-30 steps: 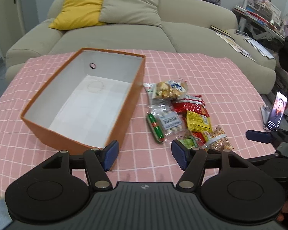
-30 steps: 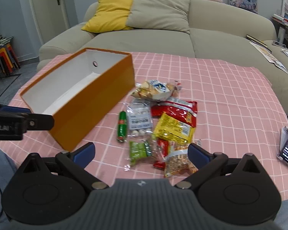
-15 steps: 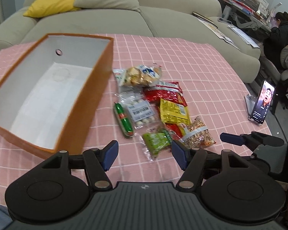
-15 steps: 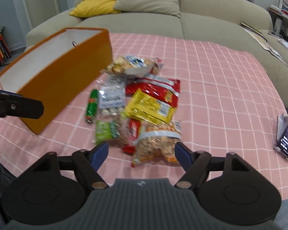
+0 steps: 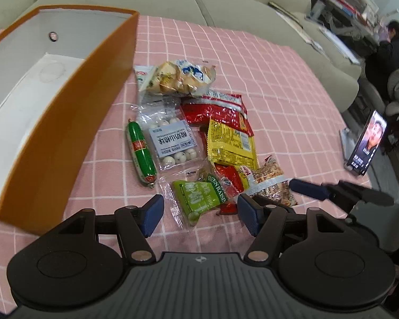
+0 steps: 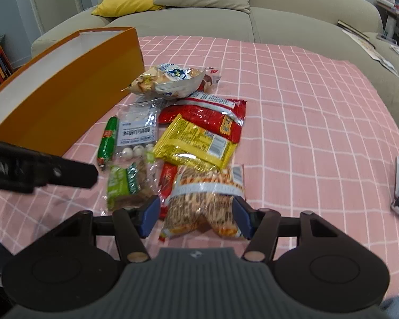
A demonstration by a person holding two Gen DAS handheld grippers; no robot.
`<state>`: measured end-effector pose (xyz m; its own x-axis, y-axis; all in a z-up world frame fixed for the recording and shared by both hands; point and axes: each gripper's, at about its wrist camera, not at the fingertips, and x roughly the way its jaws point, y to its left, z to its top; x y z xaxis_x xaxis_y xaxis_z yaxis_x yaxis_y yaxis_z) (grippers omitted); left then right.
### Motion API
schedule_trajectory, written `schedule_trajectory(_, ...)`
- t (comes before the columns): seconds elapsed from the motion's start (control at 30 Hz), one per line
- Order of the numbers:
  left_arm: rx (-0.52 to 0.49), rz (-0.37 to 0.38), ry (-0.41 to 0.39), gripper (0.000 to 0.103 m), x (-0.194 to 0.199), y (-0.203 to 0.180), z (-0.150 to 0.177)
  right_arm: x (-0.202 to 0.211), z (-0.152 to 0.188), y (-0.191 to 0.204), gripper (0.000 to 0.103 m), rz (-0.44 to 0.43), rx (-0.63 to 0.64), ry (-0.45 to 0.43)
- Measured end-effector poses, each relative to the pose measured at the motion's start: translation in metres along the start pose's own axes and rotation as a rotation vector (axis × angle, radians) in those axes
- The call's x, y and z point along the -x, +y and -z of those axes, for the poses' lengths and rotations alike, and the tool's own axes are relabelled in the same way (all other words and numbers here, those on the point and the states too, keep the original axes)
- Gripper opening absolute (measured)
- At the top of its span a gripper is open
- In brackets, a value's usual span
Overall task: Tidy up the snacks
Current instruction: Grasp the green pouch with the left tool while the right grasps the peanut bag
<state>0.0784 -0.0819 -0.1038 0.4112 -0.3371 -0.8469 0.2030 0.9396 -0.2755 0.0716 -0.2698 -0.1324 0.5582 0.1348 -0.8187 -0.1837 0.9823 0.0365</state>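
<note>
Right hand-held gripper (image 6: 195, 216) low at frame bottom, released, pads either side of peanut bag (image 6: 203, 202), not clamped. Left hand-held gripper (image 5: 199, 216) released, hovering over green raisin pack (image 5: 198, 198). Other snacks piled mid-frame on pink checked bench (image 5: 279, 85). Orange box (image 5: 74, 122) upper left, white inside, nothing in it.

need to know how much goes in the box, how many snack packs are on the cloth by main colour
Green: 2, the sausage stick and the raisin pack.
Clear or pale: 3, the candy-ball bag, the pastry bag and the nut bag.
Red: 2, the big red pack and the small red stick.
Yellow: 1, the yellow pack.
Total: 8
</note>
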Motion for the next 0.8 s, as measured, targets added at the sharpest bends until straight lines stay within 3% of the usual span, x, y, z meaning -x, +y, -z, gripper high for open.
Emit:
schedule_trajectory(0.23,0.088,-0.010,0.030,0.081,-0.025,0.007,-0.011,-0.016,-0.002,-0.006,0.063,0.011,0.013,0.017)
schedule_trajectory(0.57,0.204,-0.033,0.123,0.082,-0.056,0.010,-0.015,-0.022,-0.003,-0.006,0.064,-0.011,0.032,0.011)
schedule_trajectory(0.7,0.220,-0.044,0.154,0.081,-0.065,0.010,-0.015,-0.023,-0.004,-0.007,0.064,-0.019,0.027,0.010)
schedule_trajectory(0.8,0.224,-0.032,0.152,0.075,-0.067,0.010,-0.014,-0.023,-0.005,-0.005,0.063,-0.019,0.034,0.009)
